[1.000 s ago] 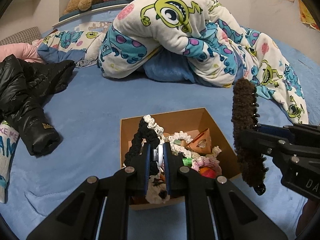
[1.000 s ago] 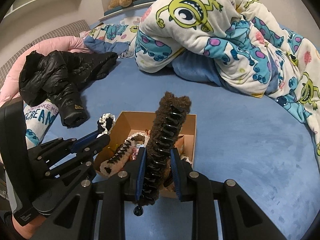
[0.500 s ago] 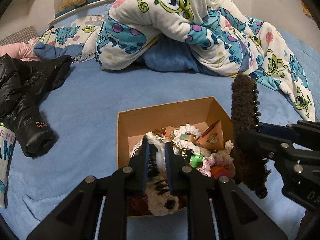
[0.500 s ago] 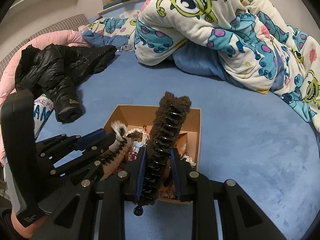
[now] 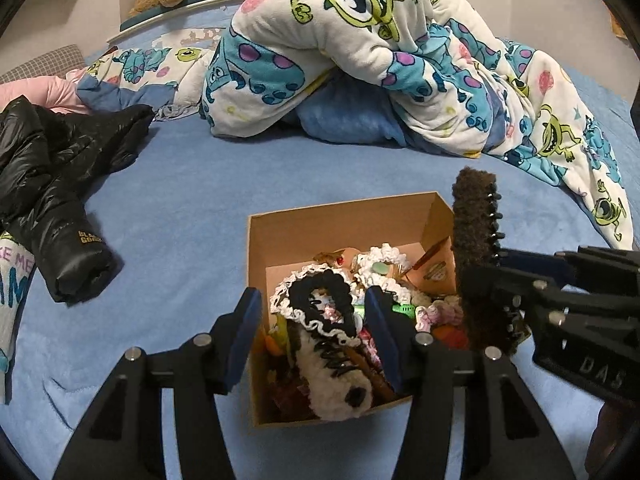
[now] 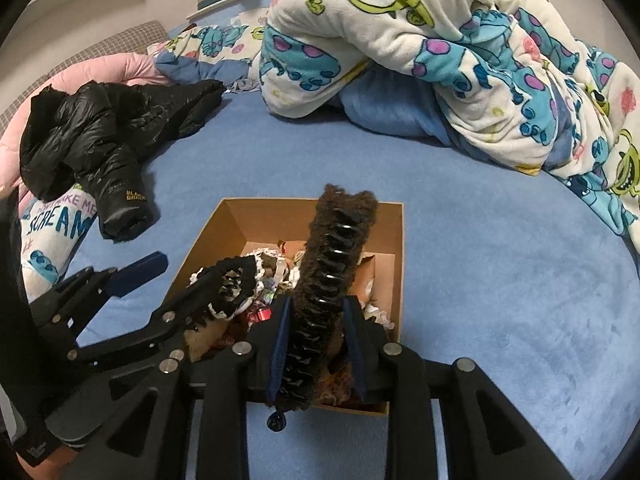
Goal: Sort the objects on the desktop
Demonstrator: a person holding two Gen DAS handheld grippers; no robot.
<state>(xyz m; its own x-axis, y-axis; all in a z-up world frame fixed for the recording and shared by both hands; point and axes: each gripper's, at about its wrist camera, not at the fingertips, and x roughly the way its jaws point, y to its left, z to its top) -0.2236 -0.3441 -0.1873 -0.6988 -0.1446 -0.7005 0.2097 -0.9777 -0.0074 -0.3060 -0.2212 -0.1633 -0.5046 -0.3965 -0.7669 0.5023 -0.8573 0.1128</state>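
Nearby, black jacket (image 5: pixel 52 200) and monster-print blanket (image 5: pixel 400 60) flank cardboard box (image 5: pixel 340 220).

Monster-print blanket (image 5: pixel 400 68), black jacket (image 5: pixel 52 184)

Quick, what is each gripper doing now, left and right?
Left gripper: fingers opening, touching nothing, above the cardboard box.
Right gripper: opening slightly, brown fuzzy hair claw between its fingers.

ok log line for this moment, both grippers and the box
left gripper: opening, black-and-white hair clip dropped in cardboard box | right gripper: holds brown fuzzy hair clip over box
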